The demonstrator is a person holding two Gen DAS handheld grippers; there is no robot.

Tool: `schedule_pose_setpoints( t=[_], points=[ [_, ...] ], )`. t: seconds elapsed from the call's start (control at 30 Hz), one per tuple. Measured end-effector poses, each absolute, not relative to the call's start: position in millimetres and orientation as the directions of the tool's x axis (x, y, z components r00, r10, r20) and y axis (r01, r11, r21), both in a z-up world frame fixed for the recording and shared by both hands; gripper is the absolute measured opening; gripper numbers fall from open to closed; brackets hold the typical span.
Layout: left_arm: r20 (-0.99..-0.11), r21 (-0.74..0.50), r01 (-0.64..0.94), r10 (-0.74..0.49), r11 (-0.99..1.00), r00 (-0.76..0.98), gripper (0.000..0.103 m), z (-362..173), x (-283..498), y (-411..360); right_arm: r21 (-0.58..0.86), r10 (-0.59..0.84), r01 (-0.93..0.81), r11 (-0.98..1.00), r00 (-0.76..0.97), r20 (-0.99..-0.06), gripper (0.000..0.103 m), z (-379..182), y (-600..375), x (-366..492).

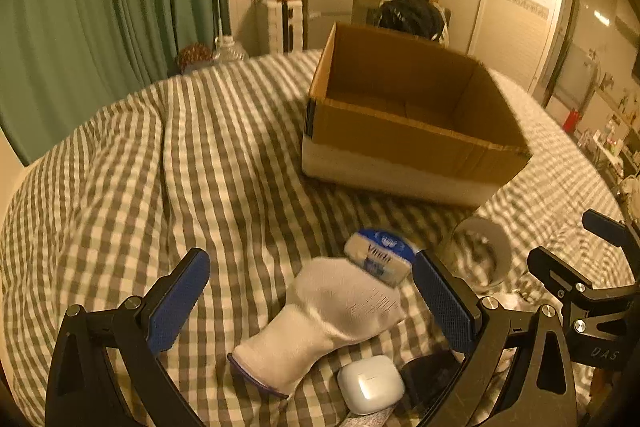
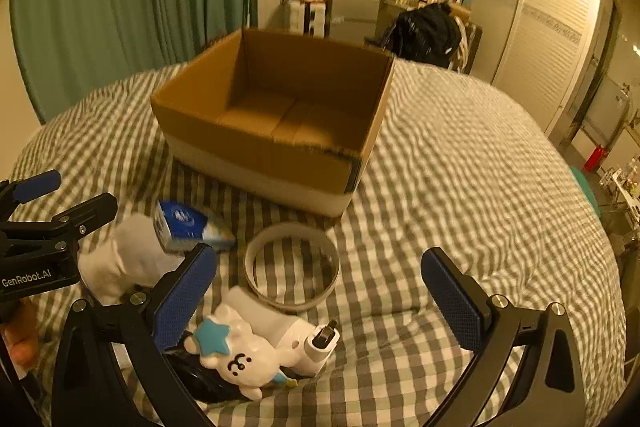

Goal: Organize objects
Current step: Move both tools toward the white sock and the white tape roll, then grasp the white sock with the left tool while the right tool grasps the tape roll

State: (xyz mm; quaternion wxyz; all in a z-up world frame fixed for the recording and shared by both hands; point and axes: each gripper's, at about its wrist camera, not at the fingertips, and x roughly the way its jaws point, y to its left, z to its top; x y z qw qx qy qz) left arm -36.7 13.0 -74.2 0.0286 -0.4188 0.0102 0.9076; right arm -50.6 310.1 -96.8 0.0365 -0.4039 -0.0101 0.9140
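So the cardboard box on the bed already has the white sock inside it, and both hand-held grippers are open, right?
Not quite. The cardboard box holds nothing that shows; the right wrist view looks down to its bare floor. The white sock lies on the bed in front of the box. Both the left hand-held gripper and the right hand-held gripper are open.

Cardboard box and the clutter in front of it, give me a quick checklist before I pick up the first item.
1. Cardboard box open on top, nothing seen inside: ok.
2. Left gripper open, nothing held: ok.
3. Right gripper open, nothing held: ok.
4. White sock lies between the left gripper's fingers: ok.
5. Sock free to lift alone: not ok, tissue pack appears to rest on its toe end.
6. White earbud case clear of the sock: cannot tell.
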Motion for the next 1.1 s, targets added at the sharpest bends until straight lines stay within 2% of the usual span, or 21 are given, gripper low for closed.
schedule_pose_setpoints(
  t=[0.3,0.73,0.77,0.83,0.87,1.0,1.1],
  points=[
    [-0.829,0.038,-0.092,0.020,-0.995,-0.560,0.103,-116.5,-48.1,23.7,-0.006,0.015,-0.017,-1.000,-0.583,-0.812,0.103,-137.3,311.7,-78.8],
    [-0.877,-0.091,-0.178,0.163,-0.980,-0.452,0.103,-147.0,-66.8,22.3,0.058,-0.086,0.080,-0.995,-0.422,-0.902,0.102,-184.2,308.7,-126.5],
    [-0.875,-0.092,-0.183,0.167,-0.979,-0.454,0.103,-147.6,-68.2,22.0,0.059,-0.088,0.084,-0.995,-0.414,-0.906,0.100,-187.5,308.3,-129.1],
    [-0.873,-0.093,-0.189,0.172,-0.978,-0.457,0.103,-149.3,-70.2,22.6,0.064,-0.095,0.093,-0.994,-0.396,-0.913,0.087,-195.4,307.9,-134.3],
    [-0.872,-0.092,-0.199,0.175,-0.976,-0.457,0.102,-149.6,-69.9,24.7,0.059,-0.090,0.093,-0.994,-0.391,-0.916,0.085,-199.1,307.6,-135.5],
    [-0.862,-0.101,-0.249,0.210,-0.963,-0.462,0.077,-144.7,-63.5,36.4,0.060,-0.091,0.089,-0.994,-0.417,-0.904,0.085,-199.9,309.1,-131.3],
    [-0.858,-0.046,-0.276,0.180,-0.960,-0.482,0.073,-143.1,-55.8,46.9,0.077,-0.097,0.064,-0.995,-0.441,-0.892,0.085,-198.5,315.2,-124.7]
  ],
)
